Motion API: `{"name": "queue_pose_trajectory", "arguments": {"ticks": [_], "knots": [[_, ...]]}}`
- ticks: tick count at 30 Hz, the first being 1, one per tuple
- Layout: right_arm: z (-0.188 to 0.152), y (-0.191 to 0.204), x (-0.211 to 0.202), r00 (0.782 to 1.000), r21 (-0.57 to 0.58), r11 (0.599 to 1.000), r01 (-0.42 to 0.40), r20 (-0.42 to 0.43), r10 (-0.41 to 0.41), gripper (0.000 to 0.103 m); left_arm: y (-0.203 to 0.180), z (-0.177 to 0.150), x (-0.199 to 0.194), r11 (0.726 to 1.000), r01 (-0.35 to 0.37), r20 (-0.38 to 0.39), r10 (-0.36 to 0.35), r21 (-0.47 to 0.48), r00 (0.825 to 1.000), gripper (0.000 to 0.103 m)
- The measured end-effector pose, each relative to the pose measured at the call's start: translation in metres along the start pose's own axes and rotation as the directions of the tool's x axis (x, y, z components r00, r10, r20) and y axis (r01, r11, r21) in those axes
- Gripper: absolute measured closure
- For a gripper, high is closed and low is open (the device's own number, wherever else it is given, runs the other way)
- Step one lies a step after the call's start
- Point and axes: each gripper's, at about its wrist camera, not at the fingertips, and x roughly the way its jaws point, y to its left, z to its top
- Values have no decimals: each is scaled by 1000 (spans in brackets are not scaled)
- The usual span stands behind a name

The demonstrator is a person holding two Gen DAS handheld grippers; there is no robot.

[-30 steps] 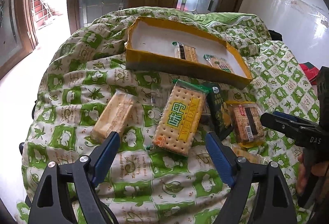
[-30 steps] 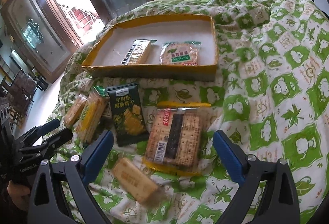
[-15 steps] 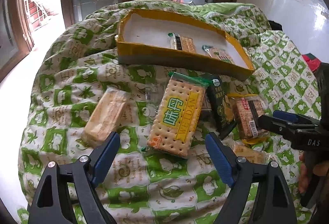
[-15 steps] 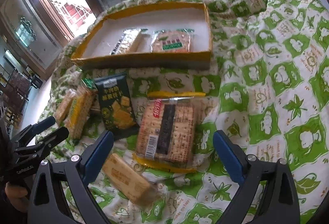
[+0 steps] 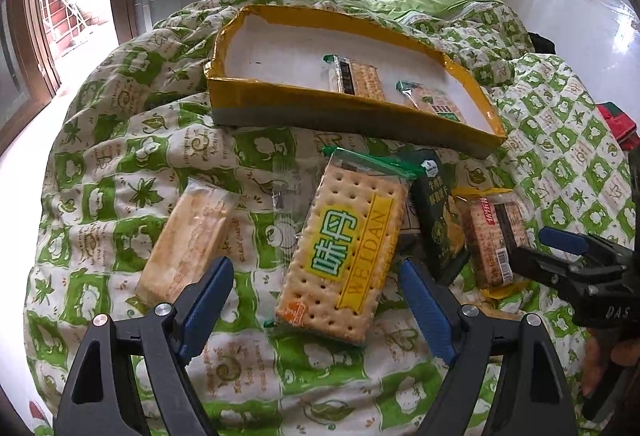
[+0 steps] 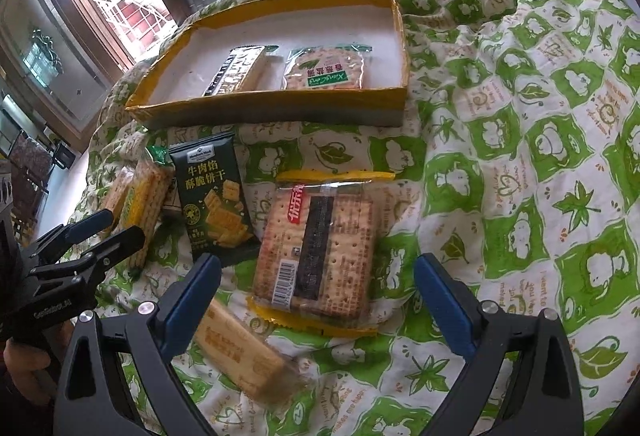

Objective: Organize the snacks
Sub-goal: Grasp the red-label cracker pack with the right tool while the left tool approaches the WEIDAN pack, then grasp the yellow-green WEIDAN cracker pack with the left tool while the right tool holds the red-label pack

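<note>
Done: I count two packs in the box.
Left: five snacks lie loose on the quilt.
Left gripper: released, poised over my Weidan pack.
Right gripper: released, empty.

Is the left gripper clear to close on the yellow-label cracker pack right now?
Probably yes. The left gripper is open and empty, straddling the near end of the yellow-label cracker pack. Nothing lies on top; the dark green packet crowds its right edge.
</note>
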Motion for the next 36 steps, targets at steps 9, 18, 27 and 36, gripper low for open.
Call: {"name": "queue_pose_trajectory", "arguments": {"ticks": [9, 18, 27, 36], "knots": [[-1, 5, 6, 1000, -26, 999, 24, -17, -25, 6, -4, 4, 11, 1000, 2, -6, -2, 5, 1000, 15], [-3, 19, 16, 998, -82, 996, 46, -35, -49, 6, 0, 0, 11, 1000, 18, 5, -18, -4, 1000, 16], [-3, 22, 20, 997, -97, 993, 63, -41, -67, 6, -3, 0, 11, 999, 42, -3, -41, 17, 999, 37], [1, 22, 38, 988, -113, 984, 136, -59, -143, 20, 0, -3, 8, 999, 47, 3, -47, -13, 999, 50]]}}
